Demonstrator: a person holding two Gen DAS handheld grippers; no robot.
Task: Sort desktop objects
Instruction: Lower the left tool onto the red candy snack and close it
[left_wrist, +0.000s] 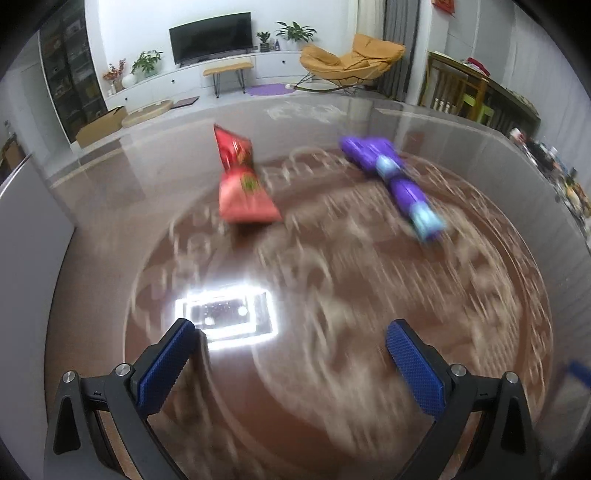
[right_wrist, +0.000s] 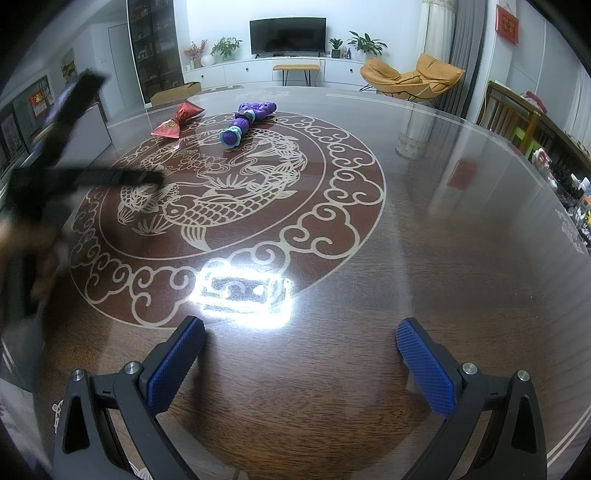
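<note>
Left tongs (left_wrist: 293, 334): spread wide, nothing between the blue pads, low over the surface; this view is smeared by motion. Also seen from the right wrist camera as a dark blurred shape at the left edge (right_wrist: 66, 177).
Right tongs (right_wrist: 301, 332): spread wide, empty, above the near part of the surface.
Containers: a cardboard box (right_wrist: 176, 92) stands on the floor beyond the surface's far left edge; its contents cannot be made out. Nothing on the surface holds anything else.
Red packet (right_wrist: 177, 120): lies flat near the far left of the surface, pinched at the middle like a bow. Long axis runs from near-left to far-right in the right wrist view; the wider end faces the left tongs.
Purple toy (right_wrist: 247, 120): lies just right of the red packet, apart from it. Long and thin, with pale blue bands; broad head toward the far edge, round knob toward the cameras, axis tilted near-left to far-right in the right wrist view.
Surface (right_wrist: 424, 258): dark glossy wood, round edge, a pale ring of cloud scrolls around a fish design. Both objects sit on the far part of that ring. A bright rectangle of lamp glare (right_wrist: 243, 291) lies just ahead of both pairs of tongs.
Room: television (right_wrist: 288, 35) on a long white cabinet, potted plants beside it, a small bench in front, an orange rocking chair (right_wrist: 410, 79) at right, dark shelving at left.
</note>
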